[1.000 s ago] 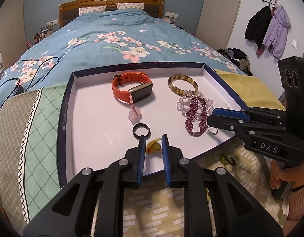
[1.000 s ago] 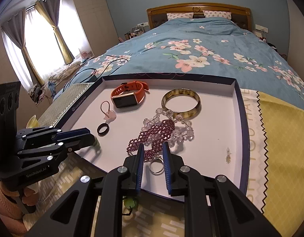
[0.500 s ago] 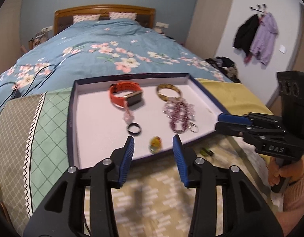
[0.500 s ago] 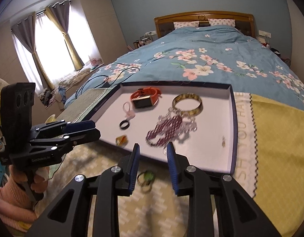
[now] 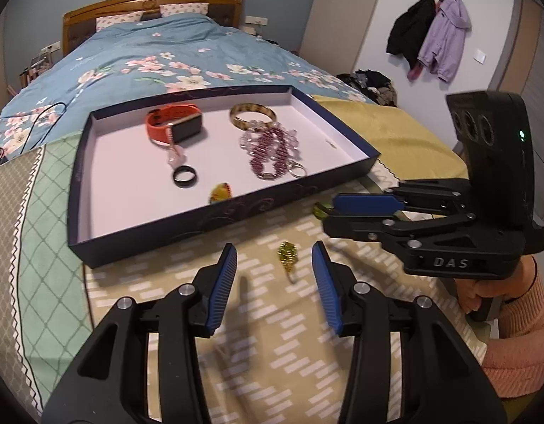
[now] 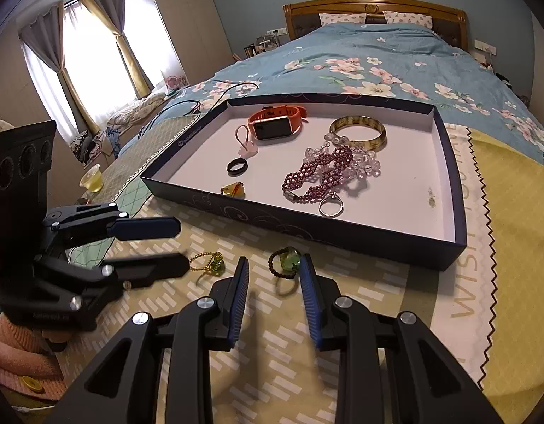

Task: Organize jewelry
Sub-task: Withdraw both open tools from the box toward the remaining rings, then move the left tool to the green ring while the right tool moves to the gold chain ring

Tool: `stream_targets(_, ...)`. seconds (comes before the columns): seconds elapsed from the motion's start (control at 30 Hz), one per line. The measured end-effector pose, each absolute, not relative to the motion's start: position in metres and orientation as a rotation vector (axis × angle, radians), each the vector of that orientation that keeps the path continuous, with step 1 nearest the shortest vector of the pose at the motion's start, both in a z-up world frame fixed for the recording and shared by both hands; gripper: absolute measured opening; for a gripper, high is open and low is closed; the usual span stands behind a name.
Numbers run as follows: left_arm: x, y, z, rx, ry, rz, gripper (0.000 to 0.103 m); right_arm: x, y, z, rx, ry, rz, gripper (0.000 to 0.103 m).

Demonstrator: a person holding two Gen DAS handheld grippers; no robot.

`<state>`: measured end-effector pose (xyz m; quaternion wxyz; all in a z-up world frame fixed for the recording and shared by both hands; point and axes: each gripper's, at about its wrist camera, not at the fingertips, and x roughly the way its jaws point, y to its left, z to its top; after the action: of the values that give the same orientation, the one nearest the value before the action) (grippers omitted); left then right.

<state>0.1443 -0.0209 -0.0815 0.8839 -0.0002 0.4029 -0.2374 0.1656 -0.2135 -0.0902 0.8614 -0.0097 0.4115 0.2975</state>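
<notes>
Both hand-held grippers apart and empty: left hand-held gripper (image 5: 274,259), right hand-held gripper (image 6: 274,275); yellow trinket (image 5: 220,191) half-hidden behind tray wall (image 5: 236,208).

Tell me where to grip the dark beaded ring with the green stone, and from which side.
Grip the beaded ring across its loop beside the green stone, coming from above and the near side, probably. It lies flat on the cloth outside the tray, between the open fingers of the right gripper, so a steep approach lets the pads straddle the thin band.
</notes>
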Motion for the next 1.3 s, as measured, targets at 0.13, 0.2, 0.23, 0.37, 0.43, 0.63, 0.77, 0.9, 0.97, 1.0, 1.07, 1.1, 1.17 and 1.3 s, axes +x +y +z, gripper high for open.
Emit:
stream_targets(0.13, 0.148, -0.031, -0.089, 0.022, 0.868, -0.503, 0.036, 0.168, -0.212, -0.092, -0.025, 0.87, 0.613, 0.027)
stream_targets(0.2, 0.15, -0.035, -0.093, 0.032, 0.888, -0.503, 0.03, 0.169, -0.212, -0.092, -0.024, 0.871, 0.608, 0.027)
stream_targets(0.23, 0.152, -0.037, -0.095, 0.034, 0.893, -0.501, 0.029, 0.17, -0.212, -0.092, -0.021, 0.872, 0.609, 0.027)
stream_targets(0.37, 0.154, -0.037, -0.097, 0.024, 0.901, -0.499, 0.018, 0.17, -0.214, -0.092, -0.01, 0.873, 0.61, 0.019)
stream_targets(0.43, 0.154, -0.035, -0.098, 0.019, 0.905, -0.497, 0.013, 0.171, -0.214, -0.092, -0.008, 0.871, 0.61, 0.017)
stream_targets(0.63, 0.152, -0.032, -0.096, 0.016, 0.898, -0.506, 0.005, 0.167, -0.216, -0.09, -0.01, 0.859, 0.614, 0.014)
stream_targets(0.77, 0.152, -0.03, -0.096, 0.004, 0.9, -0.511, 0.005, 0.162, -0.218, -0.088, -0.007, 0.851, 0.623, 0.013)
stream_targets(0.9, 0.152, -0.025, -0.097, -0.012, 0.9, -0.504, 0.006, 0.157, -0.22, -0.087, 0.007, 0.848, 0.638, 0.013)
stream_targets(0.97, 0.152, -0.024, -0.095, -0.014, 0.892, -0.488, 0.013, 0.153, -0.219, -0.086, 0.013, 0.845, 0.656, 0.013)
stream_targets(1.0, 0.152, -0.022, -0.094, -0.022, 0.888, -0.487, 0.022, 0.15, -0.218, -0.086, 0.012, 0.845, 0.667, 0.013)
stream_targets(1.07, 0.15, -0.019, -0.092, -0.023, 0.875, -0.481, 0.022, 0.145, -0.213, -0.085, 0.009, 0.847, 0.698, 0.013)
stream_targets(1.1, 0.15, -0.018, -0.091, -0.027, 0.871, -0.481, 0.022, 0.142, -0.211, -0.086, 0.004, 0.849, 0.711, 0.013)
stream_targets(1.17, 0.149, -0.015, -0.09, -0.034, 0.868, -0.476, 0.022, 0.138, -0.204, -0.087, -0.008, 0.86, 0.744, 0.016)
stream_targets(1.3, 0.147, -0.008, -0.088, -0.042, 0.863, -0.454, 0.026, 0.131, -0.194, -0.086, -0.028, 0.864, 0.804, 0.017)
